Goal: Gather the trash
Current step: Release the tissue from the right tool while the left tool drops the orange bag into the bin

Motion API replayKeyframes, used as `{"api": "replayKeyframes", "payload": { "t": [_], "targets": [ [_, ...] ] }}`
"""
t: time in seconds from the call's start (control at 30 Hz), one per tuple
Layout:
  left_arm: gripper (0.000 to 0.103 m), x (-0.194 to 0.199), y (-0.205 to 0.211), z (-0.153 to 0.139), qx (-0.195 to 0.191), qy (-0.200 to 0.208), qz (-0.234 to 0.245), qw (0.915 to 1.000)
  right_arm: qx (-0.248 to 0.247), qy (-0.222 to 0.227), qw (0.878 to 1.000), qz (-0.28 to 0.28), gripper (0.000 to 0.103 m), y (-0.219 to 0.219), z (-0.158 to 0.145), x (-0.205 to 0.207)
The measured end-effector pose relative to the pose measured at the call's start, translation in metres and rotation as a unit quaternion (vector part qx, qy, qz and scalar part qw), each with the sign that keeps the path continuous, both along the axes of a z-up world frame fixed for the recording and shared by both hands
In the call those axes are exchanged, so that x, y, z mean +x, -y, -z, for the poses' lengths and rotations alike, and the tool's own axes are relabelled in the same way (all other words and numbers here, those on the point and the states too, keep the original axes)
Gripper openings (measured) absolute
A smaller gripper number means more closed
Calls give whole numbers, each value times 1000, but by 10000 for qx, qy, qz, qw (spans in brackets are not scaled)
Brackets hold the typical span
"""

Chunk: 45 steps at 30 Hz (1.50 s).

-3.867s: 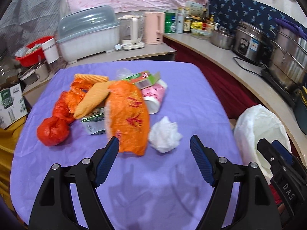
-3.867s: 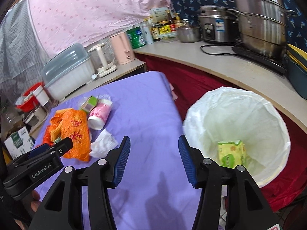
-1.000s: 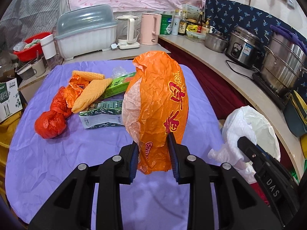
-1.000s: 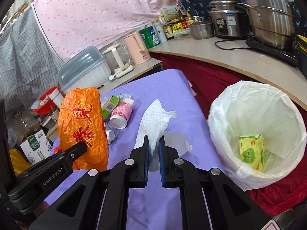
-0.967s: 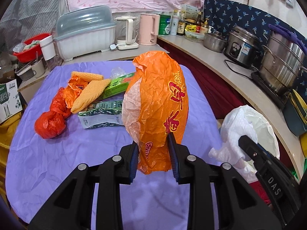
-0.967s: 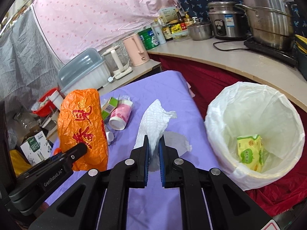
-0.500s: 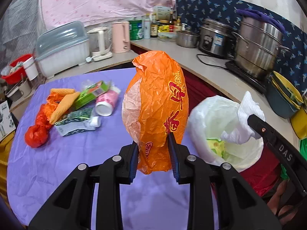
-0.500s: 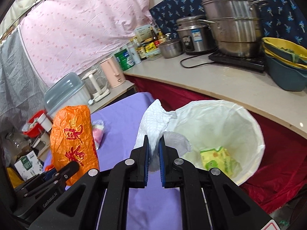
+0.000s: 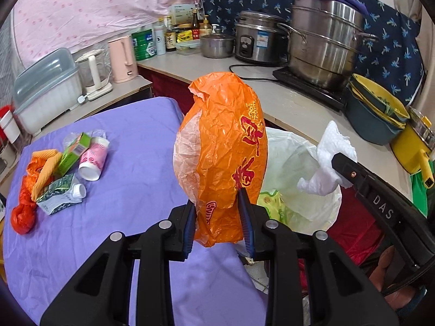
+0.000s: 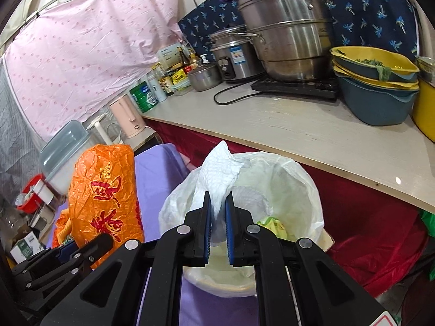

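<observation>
Two pieces of trash are up off the table at once, one in each gripper, which saves a second trip to the bin. The left gripper [image 9: 219, 218] is clamped on the lower end of the orange bag [image 9: 221, 146], so the crinkled plastic stands up in front of the camera rather than dragging on the purple cloth [image 9: 130, 125]. The right gripper [image 10: 218, 226] is pinched nearly closed on the tissue [image 10: 217, 174], gripping it low so the loose paper fans up above the pads. The tissue hangs over the white-lined bin [image 10: 293, 179], which sits just right of the table, below the counter; a yellow-green packet [image 10: 272, 225] already lies inside. The orange bag is near the bin's left rim, seemingly not yet fully over the opening. Far left on the cloth, the remaining litter is heaped together: a pink cup [image 9: 93, 156], a green box [image 9: 74, 149], a carton [image 9: 58, 193] and orange wrappers [image 9: 24, 212].
</observation>
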<state>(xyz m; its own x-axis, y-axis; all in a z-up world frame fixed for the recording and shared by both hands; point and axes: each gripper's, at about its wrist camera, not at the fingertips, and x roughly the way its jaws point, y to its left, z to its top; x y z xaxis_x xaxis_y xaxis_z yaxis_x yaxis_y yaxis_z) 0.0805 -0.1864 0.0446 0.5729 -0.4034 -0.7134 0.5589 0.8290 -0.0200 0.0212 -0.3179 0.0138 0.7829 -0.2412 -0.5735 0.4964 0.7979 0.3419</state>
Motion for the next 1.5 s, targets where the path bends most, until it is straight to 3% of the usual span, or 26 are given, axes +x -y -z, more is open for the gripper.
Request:
{"api": "replayKeyframes", "payload": {
  "t": [0.37, 0.73, 0.83, 0.9, 0.97, 1.5],
  "targets": [
    [29, 15, 44, 22, 226, -256, 167, 9993, 264, -245, 9990, 264, 10, 32, 25, 5],
    [32, 23, 54, 36, 289, -403, 222, 9985, 314, -317, 9984, 347, 15, 36, 34, 7],
    [43, 24, 53, 36, 304, -372, 174, 9987, 301, -290, 9985, 354, 18, 34, 33, 7],
    [64, 24, 51, 34, 301, -321, 82, 9990, 277, -250, 9986, 367, 25, 33, 31, 6],
    [70, 25, 48, 32, 254, -271, 6, 9993, 191, -201, 9987, 418, 31, 31, 26, 4],
    [70, 29, 23, 17, 110, -261, -184, 9994, -47, -32, 9997, 245, 42, 5, -1, 5]
  ]
}}
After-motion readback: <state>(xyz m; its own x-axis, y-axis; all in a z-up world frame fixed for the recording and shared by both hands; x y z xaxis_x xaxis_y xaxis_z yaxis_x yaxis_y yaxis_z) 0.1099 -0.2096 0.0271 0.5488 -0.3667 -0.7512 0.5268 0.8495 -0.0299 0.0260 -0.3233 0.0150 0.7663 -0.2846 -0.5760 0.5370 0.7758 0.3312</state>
